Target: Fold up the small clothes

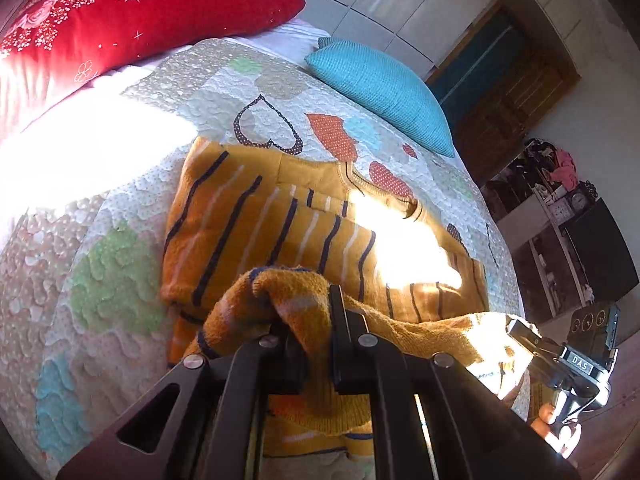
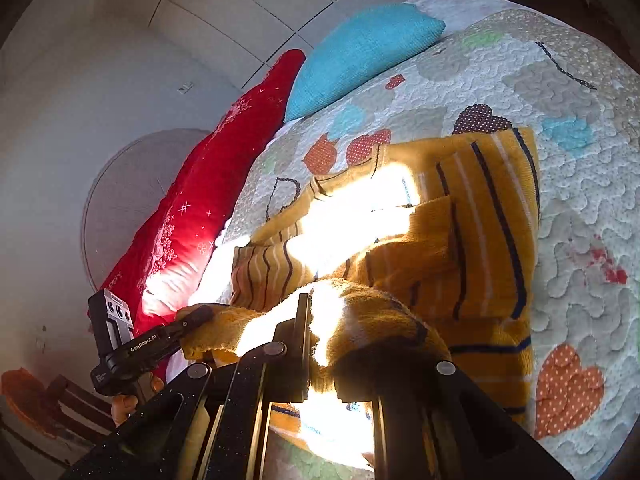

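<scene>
A small mustard-yellow knit sweater with navy and white stripes lies on a quilted bedspread, sleeves folded in; it also shows in the right wrist view. My left gripper is shut on the sweater's bottom hem, lifted above the body. My right gripper is shut on the same hem further along; the cloth drapes over its fingers. Each gripper shows in the other's view: the right one, the left one. Bright sunlight washes out the sweater's middle.
A red embroidered pillow and a turquoise cushion lie at the head of the bed. White wardrobe doors stand behind. A wooden door and cluttered shelves are off the bed's right side.
</scene>
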